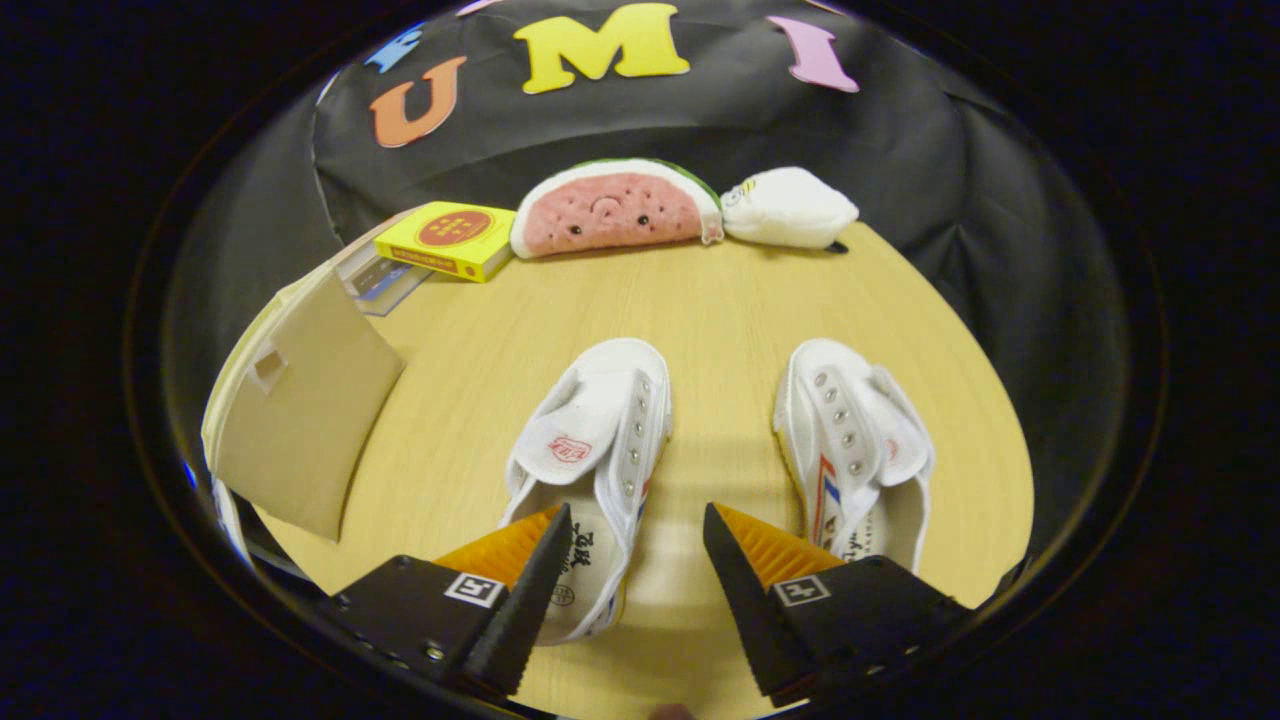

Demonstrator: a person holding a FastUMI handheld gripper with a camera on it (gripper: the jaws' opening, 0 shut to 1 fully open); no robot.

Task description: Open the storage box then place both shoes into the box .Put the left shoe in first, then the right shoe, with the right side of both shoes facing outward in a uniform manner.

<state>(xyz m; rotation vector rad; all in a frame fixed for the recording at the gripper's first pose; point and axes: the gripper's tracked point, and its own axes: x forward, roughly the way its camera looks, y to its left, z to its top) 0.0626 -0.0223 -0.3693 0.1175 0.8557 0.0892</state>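
My gripper (635,560) is wide open and empty, low in the frame over the left shoe (595,450), right shoe (855,455) beside it, box (300,400) flap open at left, so I'd pinch the heel wall squarely, I reckon.

Light wood-grain table (720,300) in a black cloth booth (900,150)

The black cloth wall wraps round the back and sides, creased in soft folds. The tabletop is pale yellowish wood laminate with fine grain, lit evenly from above, with soft shadows near the front.
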